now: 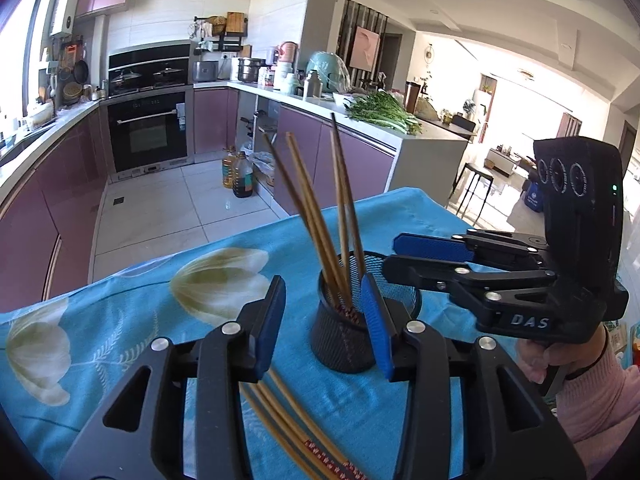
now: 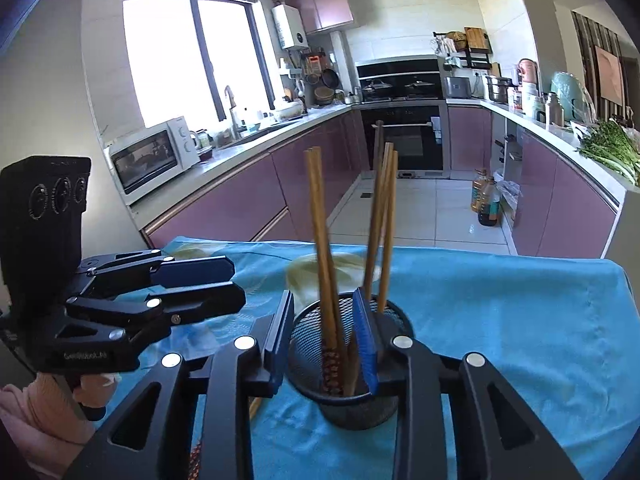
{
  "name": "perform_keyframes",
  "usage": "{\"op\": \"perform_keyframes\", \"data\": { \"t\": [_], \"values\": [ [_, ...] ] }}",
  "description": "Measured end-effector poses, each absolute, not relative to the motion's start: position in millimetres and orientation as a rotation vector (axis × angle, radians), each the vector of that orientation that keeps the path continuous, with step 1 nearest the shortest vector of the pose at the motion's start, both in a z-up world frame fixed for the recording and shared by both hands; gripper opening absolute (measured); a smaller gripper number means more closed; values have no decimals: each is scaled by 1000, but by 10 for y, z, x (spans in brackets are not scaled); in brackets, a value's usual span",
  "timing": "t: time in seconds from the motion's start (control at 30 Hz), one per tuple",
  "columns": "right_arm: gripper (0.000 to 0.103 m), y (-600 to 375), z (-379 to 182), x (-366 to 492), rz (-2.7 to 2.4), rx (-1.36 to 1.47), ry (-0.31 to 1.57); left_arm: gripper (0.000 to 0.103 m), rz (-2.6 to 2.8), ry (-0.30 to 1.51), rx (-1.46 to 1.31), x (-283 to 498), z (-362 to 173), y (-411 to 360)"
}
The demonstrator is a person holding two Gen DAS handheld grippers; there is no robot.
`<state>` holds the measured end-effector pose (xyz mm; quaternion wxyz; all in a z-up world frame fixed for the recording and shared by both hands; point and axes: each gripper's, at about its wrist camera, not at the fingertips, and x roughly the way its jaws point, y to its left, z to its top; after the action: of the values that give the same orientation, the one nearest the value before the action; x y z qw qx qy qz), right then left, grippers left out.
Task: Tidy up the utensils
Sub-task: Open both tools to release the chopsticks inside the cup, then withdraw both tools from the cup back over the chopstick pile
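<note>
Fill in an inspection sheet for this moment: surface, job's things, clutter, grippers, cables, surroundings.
Surface: blue floral tablecloth over the table.
Job's things: black mesh holder upright with several chopsticks standing inside; loose chopsticks lying on the cloth beside it.
Clutter: nothing seen.
Grippers: left gripper open, empty; right gripper open, straddling the holder's near rim.
Cables: nothing seen.
Surroundings: kitchen with oven, oil bottles on the floor, greens on the counter.

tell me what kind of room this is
A home kitchen, most likely: a built-in oven under a stove with pans, purple cabinets along the counter, and a microwave by the sink window.
</note>
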<state>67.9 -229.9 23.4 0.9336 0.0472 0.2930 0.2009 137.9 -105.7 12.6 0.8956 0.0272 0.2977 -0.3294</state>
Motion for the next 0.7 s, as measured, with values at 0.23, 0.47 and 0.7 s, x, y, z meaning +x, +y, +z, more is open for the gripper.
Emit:
{"op": "perform_keyframes", "data": {
  "t": [0.23,0.47,0.7],
  "values": [
    [43,-2051,124,393,513,58,623,47,-595,606,63,1103,27,-679],
    [44,-1760,-389,392,552,48,785,50,-535,720,94,987,-371,-517],
    [44,-1617,-630,426,539,52,860,50,-524,833,92,970,-800,-490]
  ]
}}
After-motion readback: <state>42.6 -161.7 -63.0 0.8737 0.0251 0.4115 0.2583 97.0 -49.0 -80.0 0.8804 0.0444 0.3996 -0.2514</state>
